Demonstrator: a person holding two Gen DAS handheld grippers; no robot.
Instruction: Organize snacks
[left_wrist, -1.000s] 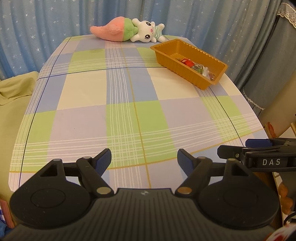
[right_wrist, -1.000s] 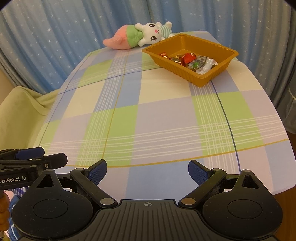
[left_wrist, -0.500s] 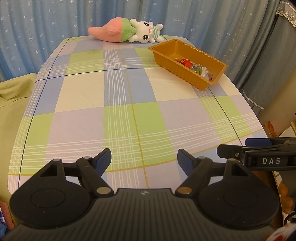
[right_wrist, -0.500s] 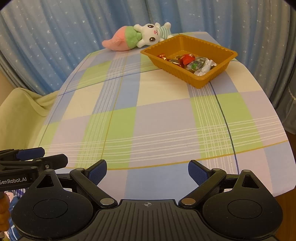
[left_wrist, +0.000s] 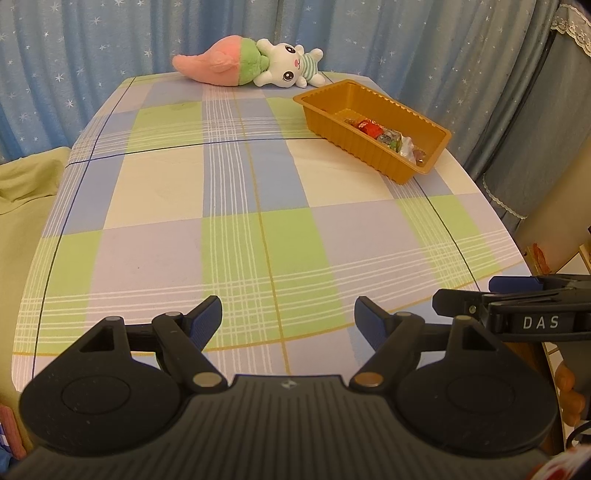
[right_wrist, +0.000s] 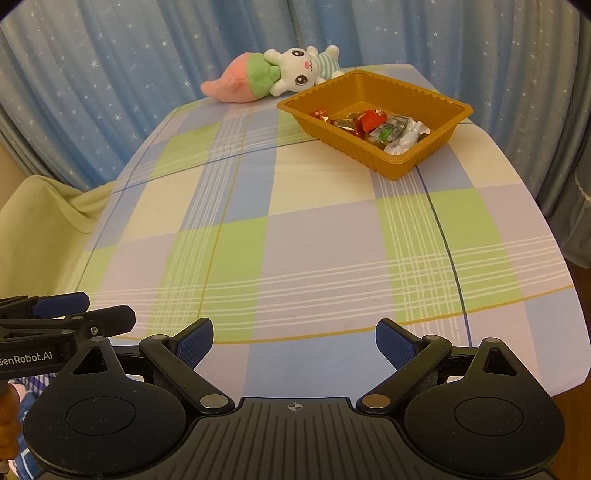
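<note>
An orange plastic tray (left_wrist: 413, 168) (right_wrist: 417, 158) sits at the far right of the checked tablecloth. Several wrapped snacks (right_wrist: 373, 125) (left_wrist: 386, 136) lie inside it, red, gold and clear wrappers. My left gripper (left_wrist: 288, 317) hovers open over the near table edge, nothing between its blue pads. My right gripper (right_wrist: 294, 341) is open too, empty, at the near edge. Each gripper shows from the side in the other's view: the right one (left_wrist: 517, 306) beside the left, the left one (right_wrist: 59, 314) at the lower left. Both are far from the tray.
A plush bunny with a pink and green tail (left_wrist: 247, 64) (right_wrist: 273, 72) lies at the table's far edge, just behind the tray. Blue starred curtains (left_wrist: 110, 37) hang behind. A pale green cushion (right_wrist: 40, 229) sits left of the table.
Both views have shifted slightly, the table and tray sitting a little differently in frame. Both grippers stay open and empty.
</note>
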